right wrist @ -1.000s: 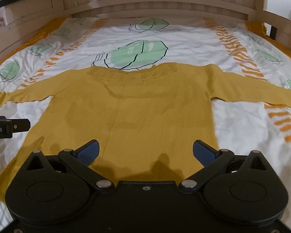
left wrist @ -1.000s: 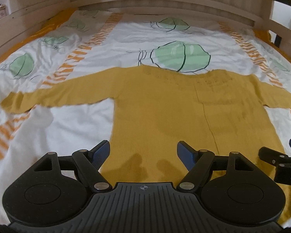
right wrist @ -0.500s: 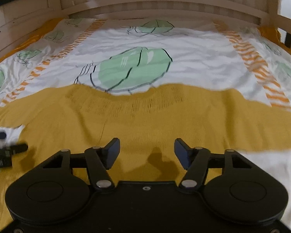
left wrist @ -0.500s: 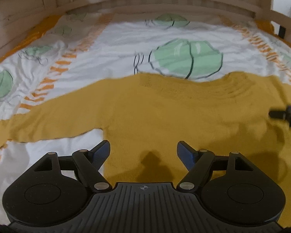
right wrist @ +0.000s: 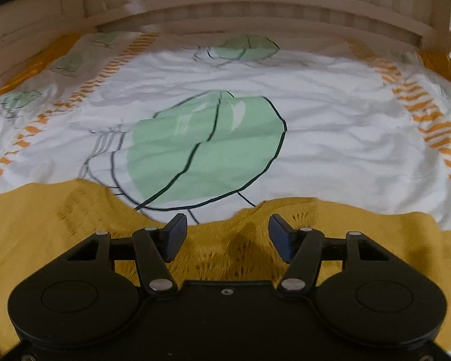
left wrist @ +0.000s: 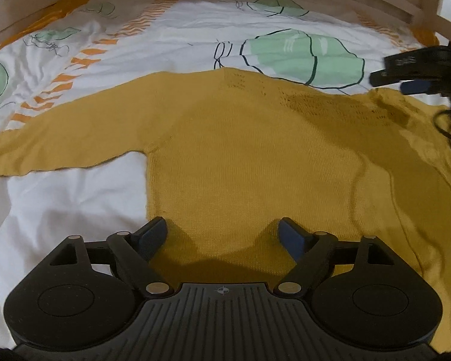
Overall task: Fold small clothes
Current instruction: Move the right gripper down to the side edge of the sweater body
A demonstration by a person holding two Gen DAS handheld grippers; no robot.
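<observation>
Sweater [left wrist: 240, 156] judged soft, light, limp; best pinched at neckline edge. Left gripper [left wrist: 222, 234] opening wide, nothing held. Right gripper [right wrist: 225, 234] part-open, empty.

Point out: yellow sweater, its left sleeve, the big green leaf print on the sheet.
yellow sweater [left wrist: 255, 162], left wrist view, middle of body.
left sleeve [left wrist: 69, 138], left wrist view, mid-sleeve.
green leaf print [right wrist: 204, 153], right wrist view, centre of leaf.

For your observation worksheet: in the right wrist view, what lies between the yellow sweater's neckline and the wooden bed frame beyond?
Only the bedsheet, white with a green leaf print; nothing else rests there.
</observation>
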